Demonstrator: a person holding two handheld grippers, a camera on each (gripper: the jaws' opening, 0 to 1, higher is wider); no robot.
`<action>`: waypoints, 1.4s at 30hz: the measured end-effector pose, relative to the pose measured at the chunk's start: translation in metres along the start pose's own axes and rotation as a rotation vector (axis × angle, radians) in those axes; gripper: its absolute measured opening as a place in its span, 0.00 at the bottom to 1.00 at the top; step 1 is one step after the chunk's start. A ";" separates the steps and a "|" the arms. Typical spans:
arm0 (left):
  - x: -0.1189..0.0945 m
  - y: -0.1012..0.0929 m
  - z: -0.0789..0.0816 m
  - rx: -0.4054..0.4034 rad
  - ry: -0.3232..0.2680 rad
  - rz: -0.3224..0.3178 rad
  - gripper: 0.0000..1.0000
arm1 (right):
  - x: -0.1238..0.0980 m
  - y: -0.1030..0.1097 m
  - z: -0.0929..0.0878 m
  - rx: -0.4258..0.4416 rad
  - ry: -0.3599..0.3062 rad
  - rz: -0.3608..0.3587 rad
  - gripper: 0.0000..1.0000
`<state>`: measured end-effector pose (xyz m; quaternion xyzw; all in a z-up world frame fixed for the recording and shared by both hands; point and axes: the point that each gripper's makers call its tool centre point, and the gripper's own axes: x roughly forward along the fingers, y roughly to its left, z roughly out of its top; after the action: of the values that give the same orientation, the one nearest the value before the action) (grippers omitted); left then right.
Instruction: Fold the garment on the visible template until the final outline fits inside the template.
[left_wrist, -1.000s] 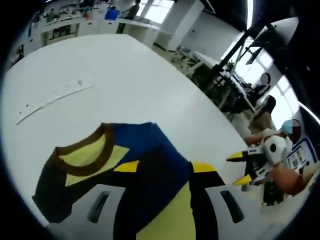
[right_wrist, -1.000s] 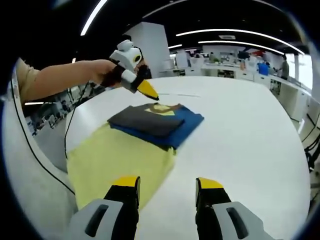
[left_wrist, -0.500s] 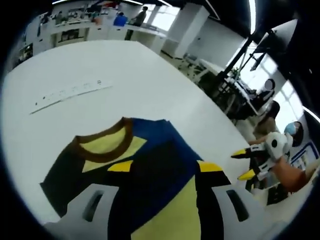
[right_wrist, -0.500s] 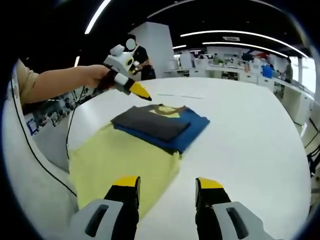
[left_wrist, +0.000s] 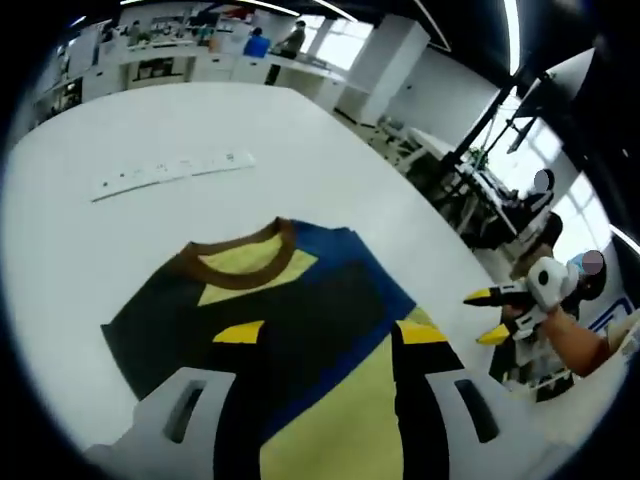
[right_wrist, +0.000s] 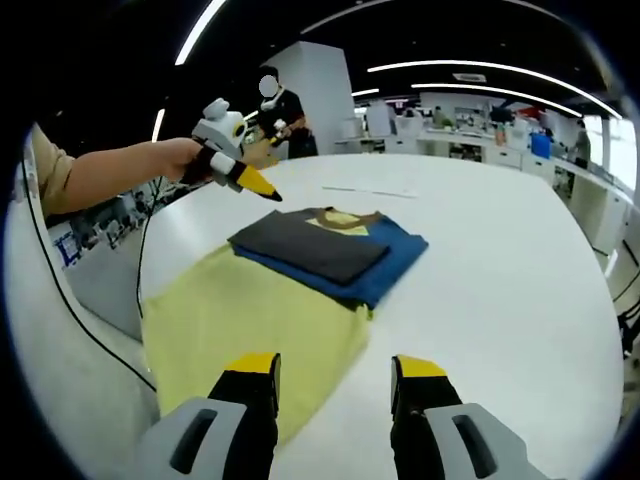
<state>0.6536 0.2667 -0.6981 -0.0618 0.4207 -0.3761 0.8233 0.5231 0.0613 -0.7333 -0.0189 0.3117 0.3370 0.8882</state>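
In the left gripper view, the garment (left_wrist: 270, 320) is seen lying flat on the white table (left_wrist: 150, 130), directly ahead of and partly under the left gripper (left_wrist: 325, 345). Its jaws are held apart with nothing between them, hovering over the cloth rather than pinching it. Ahead of the jaws the brown collar (left_wrist: 235, 268) is shown, with a dark panel to its left and blue to its right; yellow fabric runs back between the jaws. Beyond the collar a pale strip (left_wrist: 170, 172) lies on the table, well apart from the garment; it is too blurred to say what it is. Off to the right the right gripper (left_wrist: 490, 315) is seen in a hand, parted and empty, held clear of the cloth.

In the right gripper view, the whole bundle is laid out ahead of the right gripper (right_wrist: 330, 368): a dark fold (right_wrist: 310, 248) rests on blue, and a broad yellow part (right_wrist: 250, 325) spreads back toward the jaws, unfolded. The left gripper (right_wrist: 240, 172) is held above the table beyond the far left corner of the bundle. Both are probably raised so that the outline can be judged before the next fold.

No template outline can be made out, possibly because it is covered.
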 end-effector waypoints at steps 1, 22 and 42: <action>-0.003 0.001 -0.003 -0.004 -0.004 0.004 0.47 | 0.000 0.001 0.000 -0.002 0.002 0.001 0.41; -0.052 0.025 -0.048 -0.005 -0.042 0.079 0.50 | -0.001 0.009 -0.002 -0.017 0.012 0.013 0.41; -0.094 0.040 -0.089 -0.077 -0.106 0.101 0.50 | 0.000 0.015 0.000 -0.033 0.032 0.020 0.41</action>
<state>0.5763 0.3774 -0.7106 -0.0920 0.3933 -0.3138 0.8593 0.5145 0.0728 -0.7310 -0.0360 0.3204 0.3507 0.8792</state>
